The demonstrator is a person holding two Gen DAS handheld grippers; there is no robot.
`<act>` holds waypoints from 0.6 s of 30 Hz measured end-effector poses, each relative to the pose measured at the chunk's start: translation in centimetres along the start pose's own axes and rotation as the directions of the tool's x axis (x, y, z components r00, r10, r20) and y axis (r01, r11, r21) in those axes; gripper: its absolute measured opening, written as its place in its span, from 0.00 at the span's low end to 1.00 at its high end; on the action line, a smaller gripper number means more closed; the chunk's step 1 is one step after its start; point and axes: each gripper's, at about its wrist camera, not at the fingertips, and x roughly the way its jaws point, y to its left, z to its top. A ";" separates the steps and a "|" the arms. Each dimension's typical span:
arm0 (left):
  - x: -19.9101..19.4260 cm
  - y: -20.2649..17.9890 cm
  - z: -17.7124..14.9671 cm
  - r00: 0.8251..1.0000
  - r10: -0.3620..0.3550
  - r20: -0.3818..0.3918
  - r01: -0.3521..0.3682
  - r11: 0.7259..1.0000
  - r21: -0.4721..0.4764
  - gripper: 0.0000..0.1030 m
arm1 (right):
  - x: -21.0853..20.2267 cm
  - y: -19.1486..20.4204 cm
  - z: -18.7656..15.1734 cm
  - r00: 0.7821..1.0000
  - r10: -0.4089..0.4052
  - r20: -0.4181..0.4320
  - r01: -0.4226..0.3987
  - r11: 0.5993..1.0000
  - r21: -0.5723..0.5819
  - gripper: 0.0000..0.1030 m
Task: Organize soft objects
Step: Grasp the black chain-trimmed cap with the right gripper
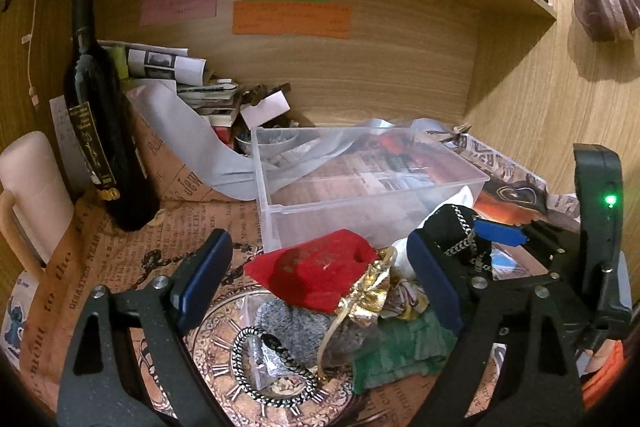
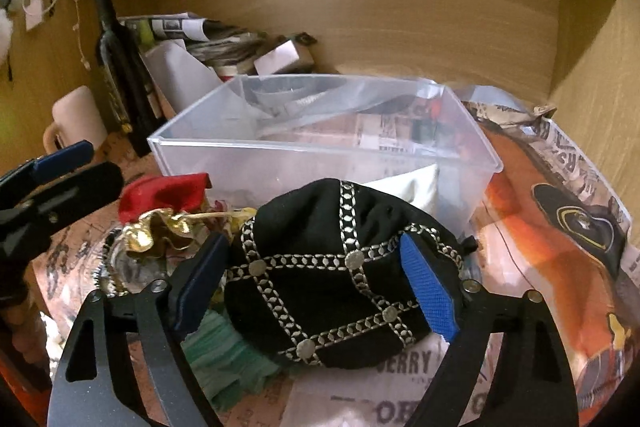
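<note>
My right gripper (image 2: 316,283) has its fingers on both sides of a black pouch with silver chain trim (image 2: 340,279) and is shut on it, in front of a clear plastic box (image 2: 320,147). My left gripper (image 1: 320,279) is open above a pile: a red pouch (image 1: 316,271), a gold pouch (image 1: 368,295), a grey pouch (image 1: 292,323), a green cloth (image 1: 400,351) and a chain bracelet (image 1: 272,367). The black pouch (image 1: 456,231) and right gripper show at the right of the left wrist view. The red pouch (image 2: 164,193) and green cloth (image 2: 224,355) show in the right wrist view. A white soft item (image 2: 404,183) lies behind the black pouch.
A dark wine bottle (image 1: 100,123) and a pink mug (image 1: 32,187) stand at the left. Rolled newspapers and clutter (image 1: 192,83) fill the back left corner. Printed paper (image 1: 188,227) covers the shelf floor. Wooden walls close the back and right sides.
</note>
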 end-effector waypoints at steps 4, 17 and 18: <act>0.5 -0.1 0.1 1.000 -0.016 -0.011 0.016 1.000 0.002 0.87 | -0.3 -0.2 -0.2 1.000 -0.009 0.006 0.009 1.000 0.009 0.59; 2.7 -4.0 0.7 0.993 -0.108 -0.056 0.112 0.989 0.092 0.81 | -3.9 -2.8 -1.3 0.998 0.005 0.062 -0.011 0.996 0.089 0.17; 3.2 -4.4 0.8 0.990 -0.118 -0.071 0.125 0.987 0.097 0.80 | -4.2 -3.0 -1.4 0.998 0.001 0.066 -0.007 0.996 0.092 0.17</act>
